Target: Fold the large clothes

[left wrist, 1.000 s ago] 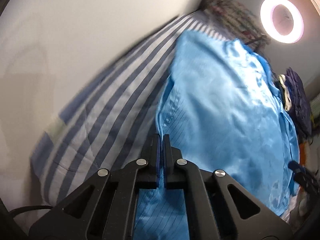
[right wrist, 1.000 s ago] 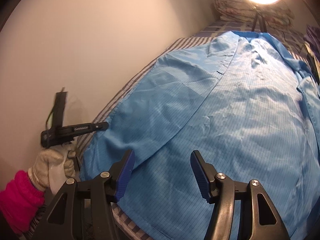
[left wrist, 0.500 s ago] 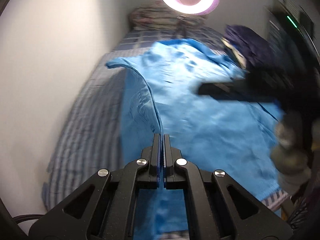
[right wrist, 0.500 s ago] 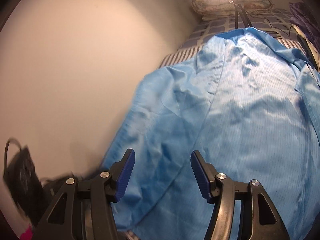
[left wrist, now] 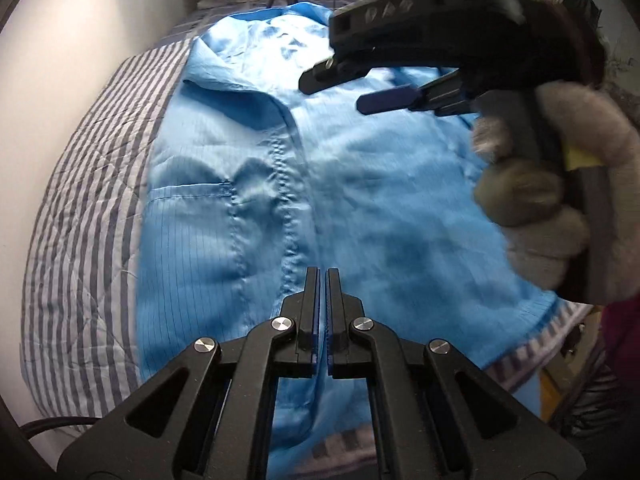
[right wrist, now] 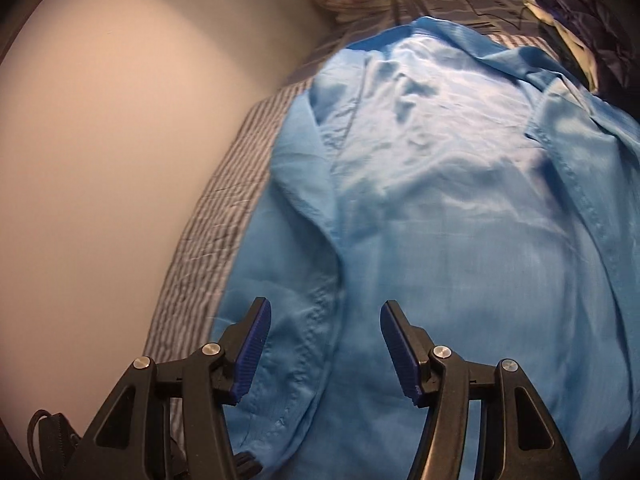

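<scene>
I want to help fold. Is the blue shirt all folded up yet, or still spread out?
Mostly spread out. The blue shirt lies long and flat across the striped bed cover; only its side panel is turned over onto the middle.

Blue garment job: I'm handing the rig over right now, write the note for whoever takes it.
Left gripper: shut, apparently pinching the near edge of the blue garment between its fingers.
Right gripper: open, nothing between its fingers, hovering over the garment; a gloved hand holds it.
Garment: spread over the striped bedding, by the wall.
Done: one side panel lies folded in over the body.
Left: probably the other side and the lengthwise folds.
</scene>
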### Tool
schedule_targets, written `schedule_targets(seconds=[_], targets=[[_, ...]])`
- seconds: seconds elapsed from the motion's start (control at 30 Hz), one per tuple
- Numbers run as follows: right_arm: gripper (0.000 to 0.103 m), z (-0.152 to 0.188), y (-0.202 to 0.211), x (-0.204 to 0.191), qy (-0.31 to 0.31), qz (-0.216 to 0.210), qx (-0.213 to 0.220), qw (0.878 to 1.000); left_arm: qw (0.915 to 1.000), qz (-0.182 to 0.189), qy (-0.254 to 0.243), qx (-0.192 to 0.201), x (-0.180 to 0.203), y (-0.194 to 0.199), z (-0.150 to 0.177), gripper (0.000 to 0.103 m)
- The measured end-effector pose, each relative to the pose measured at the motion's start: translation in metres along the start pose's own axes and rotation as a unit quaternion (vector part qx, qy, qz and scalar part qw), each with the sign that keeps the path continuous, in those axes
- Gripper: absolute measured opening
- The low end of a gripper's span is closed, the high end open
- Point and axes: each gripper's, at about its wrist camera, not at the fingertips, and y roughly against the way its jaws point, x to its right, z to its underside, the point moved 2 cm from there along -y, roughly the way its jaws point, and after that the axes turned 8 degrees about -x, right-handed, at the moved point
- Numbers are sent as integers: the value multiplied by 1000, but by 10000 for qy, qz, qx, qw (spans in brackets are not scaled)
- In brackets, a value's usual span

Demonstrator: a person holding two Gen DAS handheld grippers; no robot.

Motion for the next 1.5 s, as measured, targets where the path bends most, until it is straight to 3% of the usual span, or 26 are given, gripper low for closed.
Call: schedule_targets(seconds=[0.17,0.33,0.4,0.5,0.67,0.77,0.87,0.93,1.1,1.17,1.33,1.4,1.5], targets=[[60,0,-4,-5,329,254,-52,9991,9981,485,344,149,-14,56,12,0],[41,-12,-6,-14,463,3,-44,9989,9909,114,1224,545,-74,108,26,0],[39,-18,-11,-22,571,-48,-34,9984,9846,119,1634,614,-99,110,33,0],[39,-23,-27,-41,885,-85,-129,9960,9787,259,1993,410,-119,93,37,0],[39,-30,-62,-76,1545,99,-350,9873,9800,462,1932,-122,-108,58,41,0],[39,-36,-87,-91,1883,331,-423,9806,9788,560,1958,-232,-96,38,43,0],[39,-44,-112,-100,2116,684,-449,9739,9730,741,2055,-749,-88,5,50,0],[39,-51,-129,-106,2221,837,-514,9701,9702,715,2084,-1011,-86,-13,55,0],[36,-74,-151,-113,2528,1386,-471,9564,9770,464,1769,-1095,-78,-27,51,0],[36,-94,-146,-105,2378,1667,-281,9565,9761,490,1804,-1108,-77,-30,50,0],[37,-148,-102,-32,967,2035,339,9737,9760,515,1803,-1111,-78,-30,49,0],[40,-157,-86,-1,531,1996,379,9777,9760,513,1801,-1115,-79,-30,49,0],[40,-157,-70,16,439,1906,391,9799,9762,519,1798,-1097,-79,-28,49,0]])
